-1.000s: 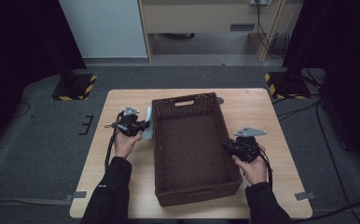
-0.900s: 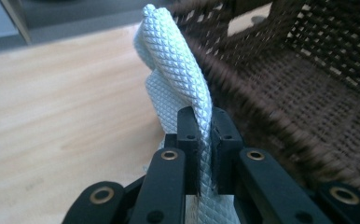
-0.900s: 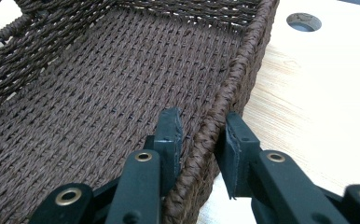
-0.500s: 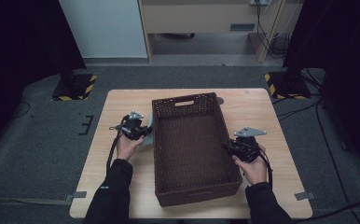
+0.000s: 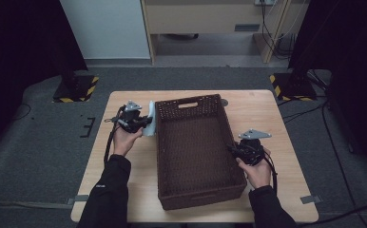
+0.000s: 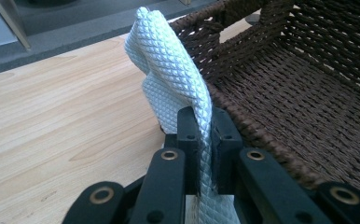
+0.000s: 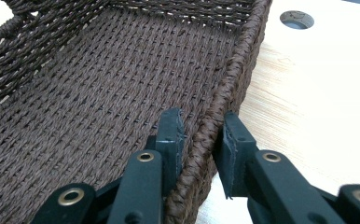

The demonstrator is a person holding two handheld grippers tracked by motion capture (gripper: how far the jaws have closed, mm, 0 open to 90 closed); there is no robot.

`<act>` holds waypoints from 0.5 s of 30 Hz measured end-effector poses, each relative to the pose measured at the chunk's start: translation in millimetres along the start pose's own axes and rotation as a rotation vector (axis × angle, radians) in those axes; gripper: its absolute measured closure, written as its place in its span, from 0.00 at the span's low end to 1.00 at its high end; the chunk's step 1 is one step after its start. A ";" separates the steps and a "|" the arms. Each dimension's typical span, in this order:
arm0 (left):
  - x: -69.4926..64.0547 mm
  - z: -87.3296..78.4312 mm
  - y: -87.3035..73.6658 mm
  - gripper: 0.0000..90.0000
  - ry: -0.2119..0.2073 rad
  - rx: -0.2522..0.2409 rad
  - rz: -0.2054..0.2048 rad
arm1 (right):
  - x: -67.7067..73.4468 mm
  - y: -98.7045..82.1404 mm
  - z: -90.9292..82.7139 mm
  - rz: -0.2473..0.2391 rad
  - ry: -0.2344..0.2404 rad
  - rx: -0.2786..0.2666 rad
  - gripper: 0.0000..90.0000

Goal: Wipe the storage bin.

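- Left gripper [image 5: 146,121] sits left of centre in the high view, just off the upper-left corner of the woven basket [image 5: 191,102]; the hand behind it comes up from the lower left of the frame.
- Its jaws are clenched on a white quilted cloth [image 6: 169,79]. In the left gripper view the cloth is pinched between the two black pads at lower centre and stands up in a folded ridge toward the top of the frame.
- In that same view the cloth leans against the basket's [image 6: 262,135] outer rim, which runs diagonally from lower right to upper centre; fabric and wicker appear to touch along the rim, though the contact line is partly hidden by the fold.
- In the high view the cloth [image 5: 149,124] shows as a pale strip between the gripper tips and the basket's left wall, over the wooden table [image 5: 276,114].
- Right gripper [image 5: 231,150] is at the basket's right wall, lower right of centre in the high view.
- In the right gripper view [image 7: 199,133] one jaw stands inside the basket and one outside, astride the braided rim [image 7: 236,74]; the jaws have just been closing, with the rim between them. The inner pad looks pressed on the weave; a thin gap seems to remain on the outer side.
- Cloth and right gripper are well apart, on opposite sides of the basket.
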State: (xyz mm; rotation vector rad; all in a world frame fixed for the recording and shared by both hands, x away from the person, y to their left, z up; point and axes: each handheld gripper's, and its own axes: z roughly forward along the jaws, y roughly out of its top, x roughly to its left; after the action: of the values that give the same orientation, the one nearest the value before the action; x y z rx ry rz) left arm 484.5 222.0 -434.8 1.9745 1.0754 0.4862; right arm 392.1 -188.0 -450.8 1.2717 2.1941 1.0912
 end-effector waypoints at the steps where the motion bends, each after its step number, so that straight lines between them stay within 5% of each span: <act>1: -0.4 1.1 -2.9 0.93 -0.004 0.007 0.002 | 0.0 0.1 -0.1 -0.001 -0.002 0.001 0.81; 10: -11.3 29.3 -50.7 0.93 -0.057 0.124 -0.027 | 1.8 0.9 -0.4 -0.002 -0.024 0.008 0.82; 15: -15.2 27.9 -53.6 0.93 -0.077 0.130 -0.004 | 0.2 0.9 -1.2 -0.005 -0.040 0.013 0.82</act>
State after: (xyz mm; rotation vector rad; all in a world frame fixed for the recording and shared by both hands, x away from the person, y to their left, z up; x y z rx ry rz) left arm 466.7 212.4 -493.6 2.0866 1.0865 0.3421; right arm 391.7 -188.1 -449.3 1.2826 2.1771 1.0415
